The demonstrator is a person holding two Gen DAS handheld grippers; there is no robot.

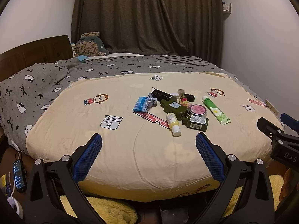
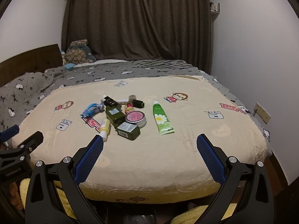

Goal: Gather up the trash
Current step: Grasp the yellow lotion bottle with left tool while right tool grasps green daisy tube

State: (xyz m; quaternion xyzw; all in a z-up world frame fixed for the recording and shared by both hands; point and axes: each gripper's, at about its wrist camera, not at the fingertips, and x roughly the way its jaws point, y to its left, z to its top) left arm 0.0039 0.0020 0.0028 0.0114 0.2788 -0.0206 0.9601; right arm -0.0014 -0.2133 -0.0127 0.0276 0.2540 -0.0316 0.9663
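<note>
A pile of small items lies on the cream quilt [image 1: 130, 149] [image 2: 186, 149]: a crumpled blue wrapper [image 1: 143, 104] [image 2: 92, 109], dark green bottles [image 1: 172, 107] [image 2: 129, 129], a yellow bottle [image 1: 173, 124] [image 2: 105, 127], a pink-lidded tin [image 1: 197, 110] [image 2: 135, 118], a green daisy tube [image 1: 215, 110] [image 2: 162, 119] and a black box [image 1: 161, 94] [image 2: 111, 101]. My left gripper [image 1: 148, 141] is open and empty, near the bed's front edge, short of the pile. My right gripper [image 2: 149, 142] is open and empty, likewise short of the pile.
A grey patterned blanket [image 1: 37, 85] covers the left and back of the bed. A plush toy [image 1: 89, 44] sits by the wooden headboard [image 1: 28, 54]. Dark curtains [image 1: 145, 18] hang behind. A phone [image 1: 18, 175] lies on the floor at left. Yellow fabric [image 1: 112, 209] lies below.
</note>
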